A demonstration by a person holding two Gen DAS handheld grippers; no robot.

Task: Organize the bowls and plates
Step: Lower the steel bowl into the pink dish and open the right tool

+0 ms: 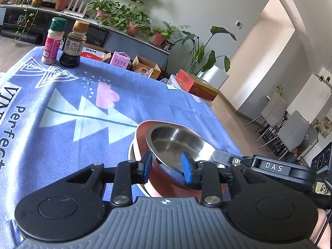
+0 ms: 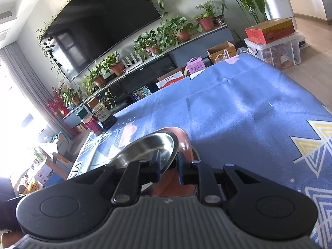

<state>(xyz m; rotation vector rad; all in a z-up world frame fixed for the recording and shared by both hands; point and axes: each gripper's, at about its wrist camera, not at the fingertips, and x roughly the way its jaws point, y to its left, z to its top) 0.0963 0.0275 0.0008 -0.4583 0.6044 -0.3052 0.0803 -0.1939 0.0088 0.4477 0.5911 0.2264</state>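
A steel bowl (image 1: 176, 143) sits inside a reddish-brown bowl (image 1: 166, 178), and this one sits on a pale rim below it, so the stack stands on the tabletop (image 1: 83, 108), which is covered with a blue patterned cloth. The stack is at the near edge, just in front of both tools.

The left tool (image 1: 166, 166) has its blue pads on both sides of the steel bowl's near wall, one pad outside and one inside. There is a small gap at the pads, so the jaws stand a little apart and do not seem to press on the rim. The right tool (image 2: 169, 166) also straddles the rim from the other side, with its left finger over the steel bowl and its right finger against the reddish bowl. Its jaws are slightly parted; I cannot tell if they press.

Far away on the cloth stand a spice shaker (image 1: 53, 41) and a dark sauce bottle (image 1: 72, 45), touching or nearly so.
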